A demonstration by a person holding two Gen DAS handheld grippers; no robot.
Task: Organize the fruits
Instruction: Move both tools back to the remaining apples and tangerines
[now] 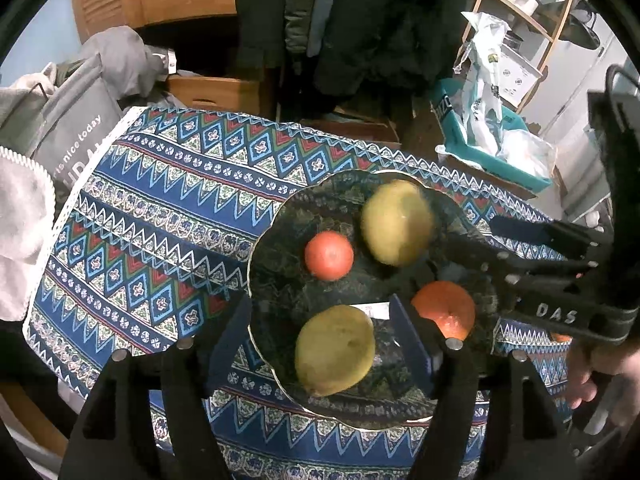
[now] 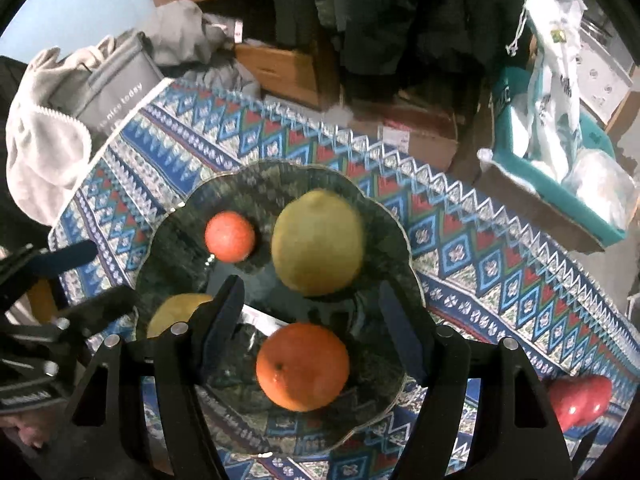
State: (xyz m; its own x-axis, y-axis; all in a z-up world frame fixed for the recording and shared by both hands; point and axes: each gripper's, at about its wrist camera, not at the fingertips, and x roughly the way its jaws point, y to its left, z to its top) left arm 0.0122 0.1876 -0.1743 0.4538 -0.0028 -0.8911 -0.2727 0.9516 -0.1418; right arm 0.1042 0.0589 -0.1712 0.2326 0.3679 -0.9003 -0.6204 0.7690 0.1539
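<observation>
A dark scalloped plate (image 1: 276, 216) (image 2: 176, 216) sits on the patterned cloth. It holds a far yellow-green pear (image 1: 396, 222) (image 2: 318, 242), a small red fruit (image 1: 329, 255) (image 2: 230, 236), a near pear (image 1: 335, 350) (image 2: 176, 314) and an orange (image 1: 444, 310) (image 2: 302, 366). My left gripper (image 1: 320, 328) is open above the near pear. My right gripper (image 2: 312, 304) is open above the orange, and it also shows at the right of the left wrist view (image 1: 472, 236). A red fruit (image 2: 580, 400) lies on the cloth right of the plate.
The patterned tablecloth (image 1: 160, 208) covers the table. A grey bag (image 1: 76, 136) and white towel (image 1: 20, 216) sit at the left edge. A teal box with plastic bags (image 1: 492, 136) stands behind right. Coats hang at the back.
</observation>
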